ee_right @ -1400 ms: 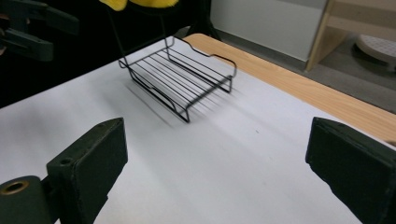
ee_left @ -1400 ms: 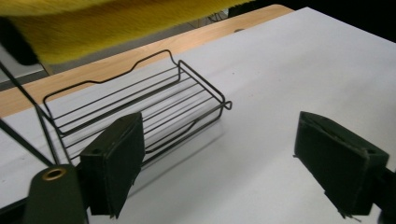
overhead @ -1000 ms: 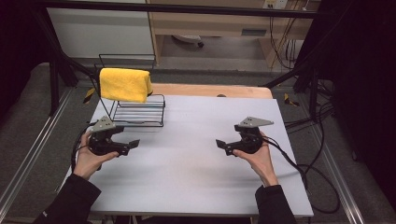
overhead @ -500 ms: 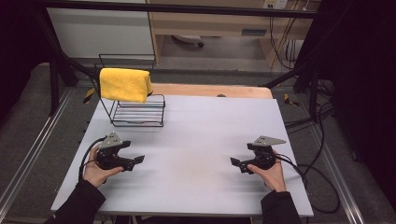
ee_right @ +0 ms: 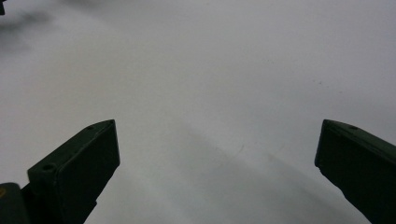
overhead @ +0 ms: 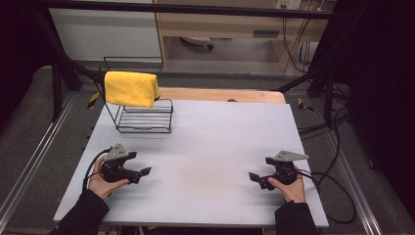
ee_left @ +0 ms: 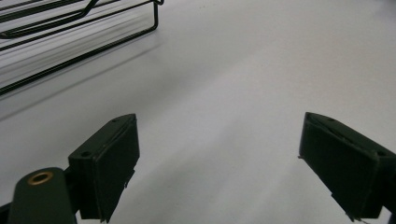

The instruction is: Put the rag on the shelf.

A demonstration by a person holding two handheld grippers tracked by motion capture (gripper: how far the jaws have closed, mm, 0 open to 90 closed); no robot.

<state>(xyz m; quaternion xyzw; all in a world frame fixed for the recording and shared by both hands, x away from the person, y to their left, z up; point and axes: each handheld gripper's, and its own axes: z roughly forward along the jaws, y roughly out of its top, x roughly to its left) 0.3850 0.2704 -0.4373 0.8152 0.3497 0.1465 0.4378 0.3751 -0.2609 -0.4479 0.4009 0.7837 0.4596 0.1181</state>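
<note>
Desk (overhead: 205, 142): pale grey-white top, matte, bare across the middle; a light wood strip (overhead: 220, 95) runs along its far edge at 12 o'clock.

Left tool (overhead: 142, 172) sits at about 8 o'clock on the desk, held in the left hand (overhead: 100, 180), low over the surface, jaws pointing toward desk centre. In the left gripper view the left tool (ee_left: 219, 163) has jaws spread wide with nothing between them, just bare desk (ee_left: 243, 84).

Right tool (overhead: 253, 177) at about 4 o'clock, held in the right hand (overhead: 288, 188), also low over the top, jaws aimed inward. In the right gripper view the right tool (ee_right: 217, 163) has jaws spread wide, holding nothing, over plain desk (ee_right: 210, 70) with soft shadows.

The two tools are well apart, facing each other across the front half.

Black wire rack (overhead: 144, 117) stands at 10 o'clock on the desk, near the far left corner; its base wires (ee_left: 70, 42) show at the top left of the left gripper view. Yellow cloth (overhead: 131, 89) is draped over the rack's top rail, hanging down, well apart from both tools.

Room: dim, dark. Grey floor (overhead: 29, 127) with metal rails (overhead: 44, 142) on the left, black cables (overhead: 333, 176) trailing on the right at 3 to 4 o'clock, black frame bars (overhead: 195, 9) overhead, wooden furniture (overhead: 220, 24) behind at 12 o'clock.
</note>
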